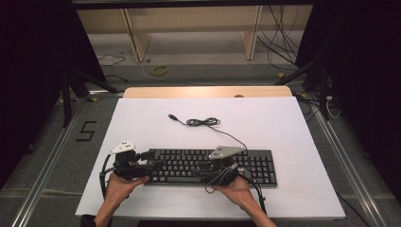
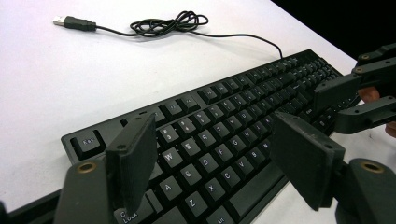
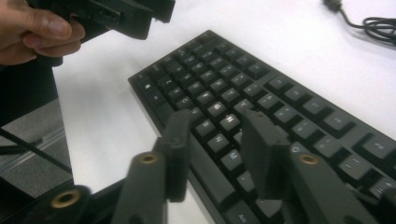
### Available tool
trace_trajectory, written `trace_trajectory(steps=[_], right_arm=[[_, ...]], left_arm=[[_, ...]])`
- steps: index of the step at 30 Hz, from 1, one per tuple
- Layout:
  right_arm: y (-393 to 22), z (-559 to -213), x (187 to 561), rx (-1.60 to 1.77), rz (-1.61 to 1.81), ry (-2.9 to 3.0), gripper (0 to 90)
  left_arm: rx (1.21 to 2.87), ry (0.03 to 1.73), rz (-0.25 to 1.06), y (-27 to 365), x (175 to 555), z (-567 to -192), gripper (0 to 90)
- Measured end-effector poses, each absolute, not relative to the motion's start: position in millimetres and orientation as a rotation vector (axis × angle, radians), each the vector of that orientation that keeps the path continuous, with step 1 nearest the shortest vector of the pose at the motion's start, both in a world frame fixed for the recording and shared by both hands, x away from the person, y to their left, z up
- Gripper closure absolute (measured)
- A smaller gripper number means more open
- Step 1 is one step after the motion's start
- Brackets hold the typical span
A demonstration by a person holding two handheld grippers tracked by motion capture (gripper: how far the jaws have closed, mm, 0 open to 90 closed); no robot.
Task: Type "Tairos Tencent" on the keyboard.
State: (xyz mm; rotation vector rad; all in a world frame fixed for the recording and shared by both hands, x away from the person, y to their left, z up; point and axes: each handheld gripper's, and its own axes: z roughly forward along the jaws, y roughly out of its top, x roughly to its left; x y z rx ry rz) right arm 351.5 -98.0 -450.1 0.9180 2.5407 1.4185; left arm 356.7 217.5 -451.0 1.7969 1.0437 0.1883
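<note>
Here the black keyboard (image 1: 208, 166) is lying flat along the near edge of the white table (image 1: 283, 127). The left gripper (image 2: 210, 158) is hovering spread over its left-hand keys; the right gripper (image 3: 215, 140), jaws half apart and pinching nothing, is hanging over the middle rows.

The keyboard (image 1: 210, 166) lies along the table's (image 1: 283, 123) near edge, its cable (image 1: 203, 122) coiled behind it toward the middle.
</note>
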Motion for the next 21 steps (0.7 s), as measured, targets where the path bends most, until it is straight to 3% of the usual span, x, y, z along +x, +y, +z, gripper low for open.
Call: trace_trajectory(steps=[10, 21], right_arm=[[-86, -454, 352, 0.895, 1.397, 2.577, 81.3], [-73, -462, 353, 0.868, 1.351, 2.622, 90.0]], left_arm=[[1.787, 1.045, 0.191, 219, 350, -452, 30.8], [1.787, 1.051, 0.192, 222, 346, -455, 30.5]])
